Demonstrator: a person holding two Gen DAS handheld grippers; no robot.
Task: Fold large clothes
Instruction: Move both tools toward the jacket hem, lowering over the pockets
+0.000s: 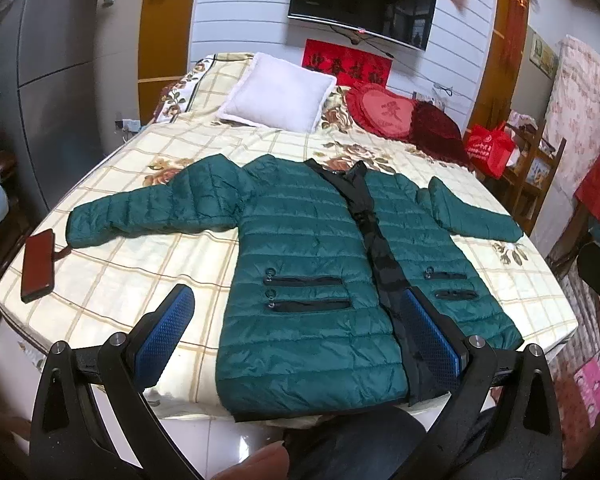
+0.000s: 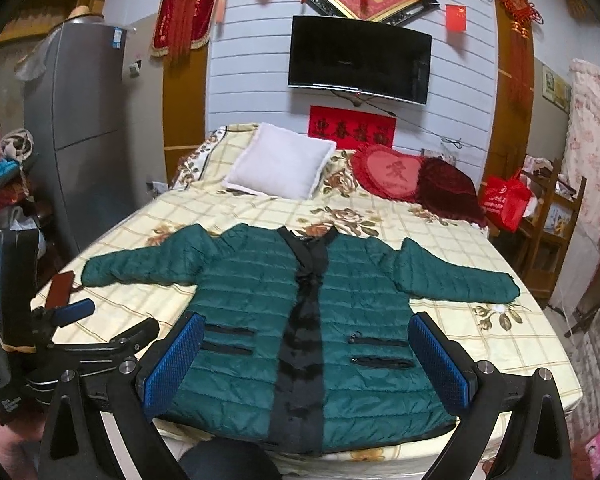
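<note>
Since nothing's been folded yet, the green puffer jacket [image 2: 312, 320] is lying spread flat, front up, on the bed [image 2: 500, 344], hem at the near edge and both sleeves stretched out to the sides. The left gripper [image 1: 296, 332] is hovering over the jacket's hem end with its fingers spread wide, gripping nothing. The right gripper [image 2: 306, 360] is hanging over the same end, also released and holding nothing.

What's worrying me: that shell is looking pretty slick and puffy, so a shallow pinch is probably going to slip out, or the fold is going to spring back open. The hem is sitting right at the bed's near edge too, so a sloppy tug could be dragging the whole thing off. A phone [image 1: 39, 266] is lying beside the jacket's left sleeve cuff, so swinging that sleeve could knock it.

Containers: only a red bag [image 1: 490, 148] beyond the jacket's right sleeve, off the bed; can't really tell what's in it.
</note>
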